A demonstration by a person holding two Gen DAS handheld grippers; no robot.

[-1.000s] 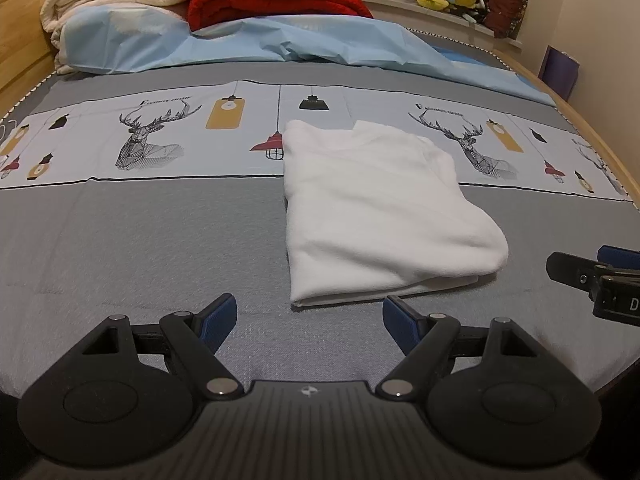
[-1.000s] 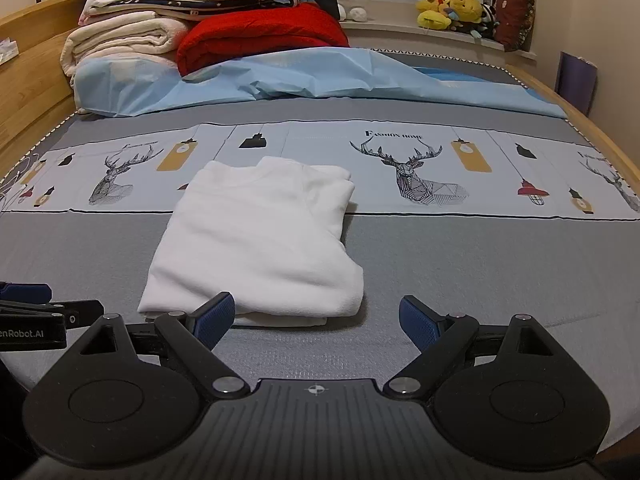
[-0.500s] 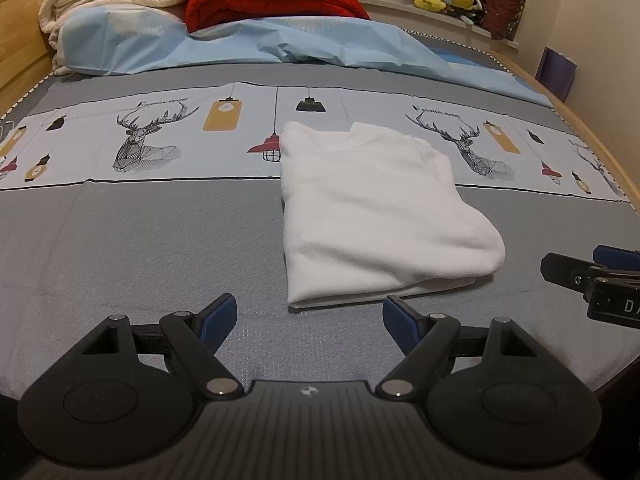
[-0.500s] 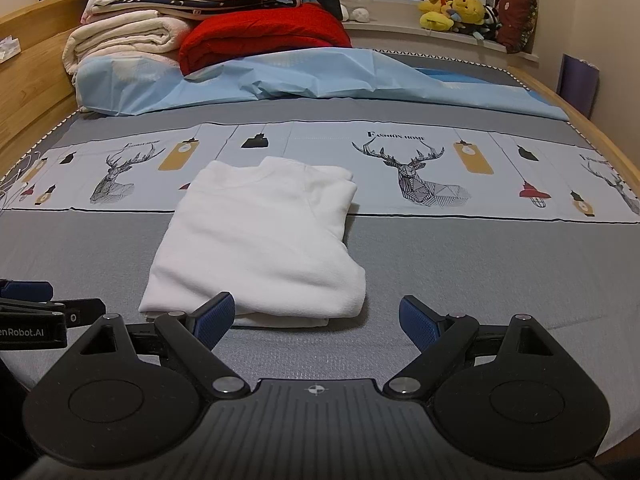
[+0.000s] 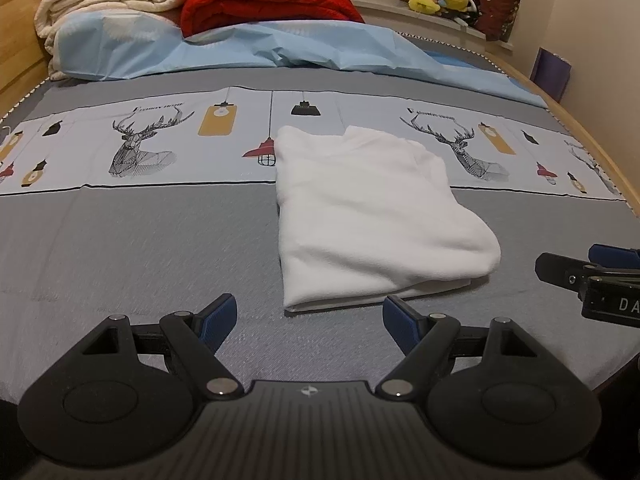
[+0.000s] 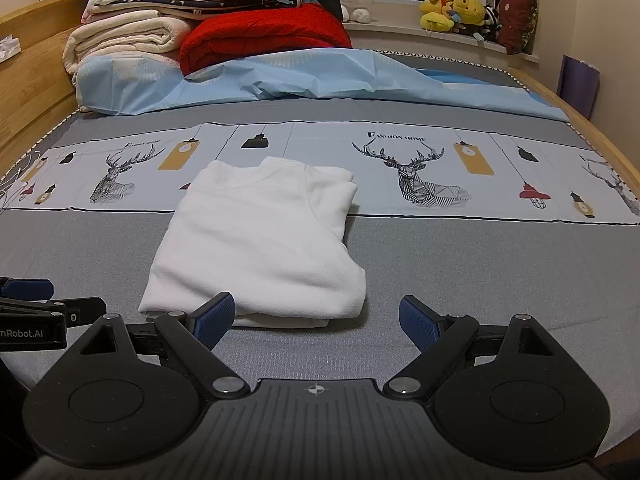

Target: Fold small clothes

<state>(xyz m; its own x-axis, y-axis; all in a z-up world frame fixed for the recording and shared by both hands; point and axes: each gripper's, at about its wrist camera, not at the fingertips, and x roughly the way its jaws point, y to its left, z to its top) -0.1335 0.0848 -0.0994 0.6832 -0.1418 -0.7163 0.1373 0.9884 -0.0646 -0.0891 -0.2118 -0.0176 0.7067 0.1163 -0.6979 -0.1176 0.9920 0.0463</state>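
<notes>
Your left gripper (image 5: 308, 318) hangs wide open and empty, the folded white garment (image 5: 372, 216) lying at its 12 o'clock on the grey bedspread (image 5: 140, 248). Your right gripper (image 6: 316, 320) is spread just as wide, holding nothing; the garment's near edge sits at 11 o'clock, just behind its left fingertip (image 6: 214, 314).

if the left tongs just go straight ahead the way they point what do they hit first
Most likely the near edge of the folded white garment, lying just ahead of the open left tongs on the bed cover; the exact gap is unclear.
</notes>
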